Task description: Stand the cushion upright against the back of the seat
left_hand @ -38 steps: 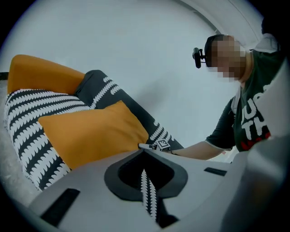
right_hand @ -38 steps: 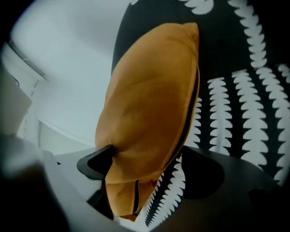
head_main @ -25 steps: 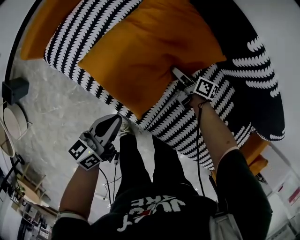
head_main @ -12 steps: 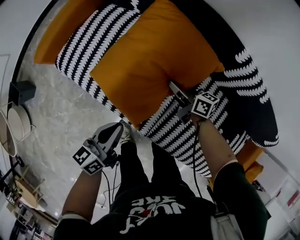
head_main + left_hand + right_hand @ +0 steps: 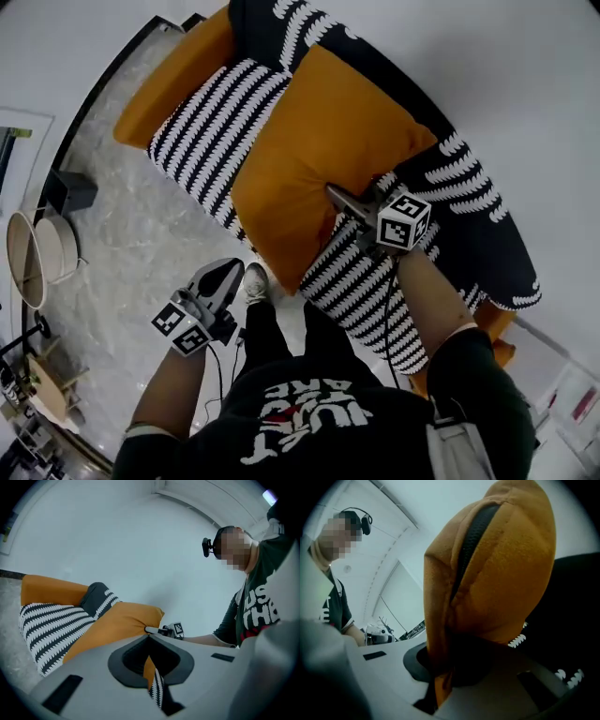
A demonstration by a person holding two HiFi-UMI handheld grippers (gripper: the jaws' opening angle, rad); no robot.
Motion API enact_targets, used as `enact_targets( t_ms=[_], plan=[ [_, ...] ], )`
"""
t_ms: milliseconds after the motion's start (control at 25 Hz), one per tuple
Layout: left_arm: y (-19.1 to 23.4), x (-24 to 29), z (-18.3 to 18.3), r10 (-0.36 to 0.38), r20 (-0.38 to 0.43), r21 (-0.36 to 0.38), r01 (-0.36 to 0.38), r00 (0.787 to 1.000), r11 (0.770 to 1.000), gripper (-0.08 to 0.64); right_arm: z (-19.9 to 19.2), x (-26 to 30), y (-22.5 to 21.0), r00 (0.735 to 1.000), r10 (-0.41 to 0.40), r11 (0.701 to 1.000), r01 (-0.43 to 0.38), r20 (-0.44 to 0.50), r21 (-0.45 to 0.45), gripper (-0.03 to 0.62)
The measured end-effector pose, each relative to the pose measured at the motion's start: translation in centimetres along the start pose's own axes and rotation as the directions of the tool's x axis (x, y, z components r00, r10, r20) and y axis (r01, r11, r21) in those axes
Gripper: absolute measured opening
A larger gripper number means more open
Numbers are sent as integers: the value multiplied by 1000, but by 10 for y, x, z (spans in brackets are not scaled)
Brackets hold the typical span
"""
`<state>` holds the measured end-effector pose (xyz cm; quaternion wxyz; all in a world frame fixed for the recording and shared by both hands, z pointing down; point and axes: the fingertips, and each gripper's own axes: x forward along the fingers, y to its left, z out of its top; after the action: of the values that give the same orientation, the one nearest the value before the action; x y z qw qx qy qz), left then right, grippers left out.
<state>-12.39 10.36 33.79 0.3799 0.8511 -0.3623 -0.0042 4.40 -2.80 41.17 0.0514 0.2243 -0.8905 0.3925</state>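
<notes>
An orange cushion (image 5: 319,141) lies tilted on the black-and-white striped seat (image 5: 202,122) of a sofa, with its far side toward the dark backrest (image 5: 478,216). My right gripper (image 5: 335,193) is shut on the cushion's near edge and holds that edge raised off the seat. In the right gripper view the orange fabric (image 5: 501,573), with a dark zip line, bunches between the jaws of that gripper (image 5: 440,686). My left gripper (image 5: 230,272) hangs over the floor in front of the sofa, shut and holding nothing. The left gripper view shows the cushion (image 5: 117,620) beyond its jaws (image 5: 149,639).
An orange armrest (image 5: 173,80) ends the sofa at the left. On the marble floor stand a dark box (image 5: 70,192) and a round pale basket (image 5: 33,258). The person's shoe (image 5: 253,281) is near the sofa's front edge. A white wall rises behind the backrest.
The right gripper has risen with the cushion's edge pinched in it, and the cushion has tipped up from lying flat. The left gripper has risen a little, still apart from the cushion.
</notes>
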Motion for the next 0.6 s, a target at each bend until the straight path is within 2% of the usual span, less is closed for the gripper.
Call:
enact_targets(
  t_ms=[200,400,600],
  plan=[
    [-19,-25,51,27,56,39,-29,998,999,11,43,5,47,994,43,989,-56,-98,-133,40],
    [-52,-32,53,49,125,118,-64,991,991,11,49,-19,72,986,99,964,-128,-136,-231,37],
    [-68,-54,113,88,222,112,-115,971,987,11,117,-5,124,976,163,937,-199,-145,-286,37]
  ],
)
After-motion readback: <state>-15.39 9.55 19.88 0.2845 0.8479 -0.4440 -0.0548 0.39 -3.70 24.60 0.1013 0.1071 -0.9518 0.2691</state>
